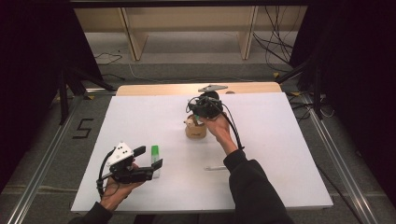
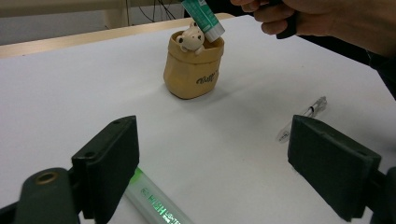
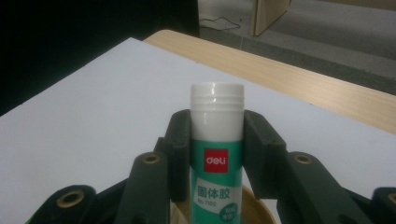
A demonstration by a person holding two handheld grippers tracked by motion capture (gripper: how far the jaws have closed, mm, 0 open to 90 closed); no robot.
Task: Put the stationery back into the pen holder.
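A green and white glue stick is clamped between the jaws of my right gripper, which is shut on it. That gripper hovers over a tan pouch-shaped pot with a small bear figure at its rim. The glue stick is tilted, its lower white end at the pot's mouth. My left gripper rests near the table's front left, open wide with nothing between its jaws. A green highlighter lies on the table beside its left jaw.
A clear pen lies on the white table top in front of the right forearm; the same pen lies beyond my left gripper's right jaw. A wooden table edge runs along the back.
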